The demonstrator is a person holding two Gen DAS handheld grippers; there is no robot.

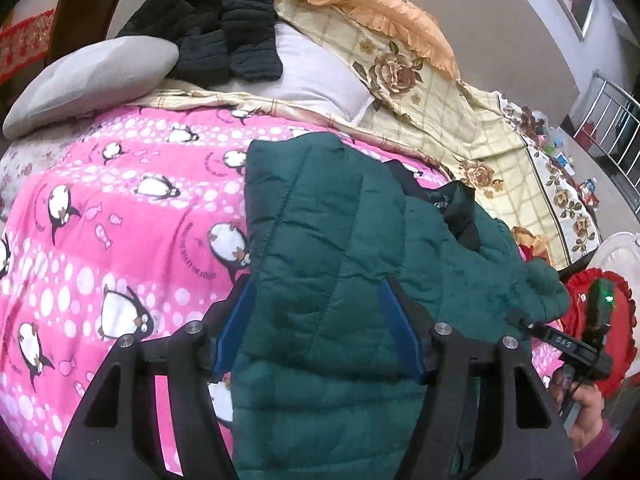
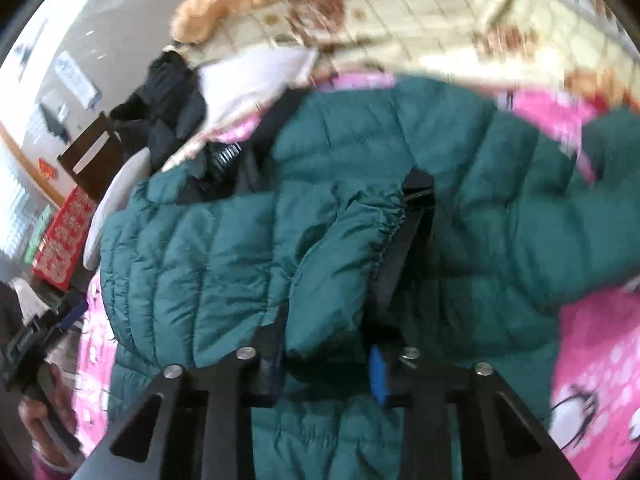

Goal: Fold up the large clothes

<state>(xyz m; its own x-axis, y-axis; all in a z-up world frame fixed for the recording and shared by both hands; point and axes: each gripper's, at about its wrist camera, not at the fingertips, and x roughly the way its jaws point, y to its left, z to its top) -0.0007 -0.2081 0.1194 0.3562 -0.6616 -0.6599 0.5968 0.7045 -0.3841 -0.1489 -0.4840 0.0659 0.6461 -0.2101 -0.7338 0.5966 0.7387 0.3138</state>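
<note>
Between the fingers of the left gripper [image 1: 316,284], spread apart with blue pads [image 1: 240,320] either side and no clamp on the cloth: a dark green quilted puffer jacket [image 1: 320,220], laid flat and stretching away past the fingertips. Under the jacket and left of the fingers, a pink fleece blanket printed with penguins [image 1: 120,220]. Far beyond the fingertips, a black padded garment [image 1: 224,28] beside a grey pillow [image 1: 88,80]; off to the right, a cream floral quilt [image 1: 440,128]. Between the fingers of the right gripper [image 2: 344,248], drawn close and clamped on it: the jacket's elastic-cuffed sleeve [image 2: 340,224]. Blurred view there, left finger mostly hidden under fabric.
</note>
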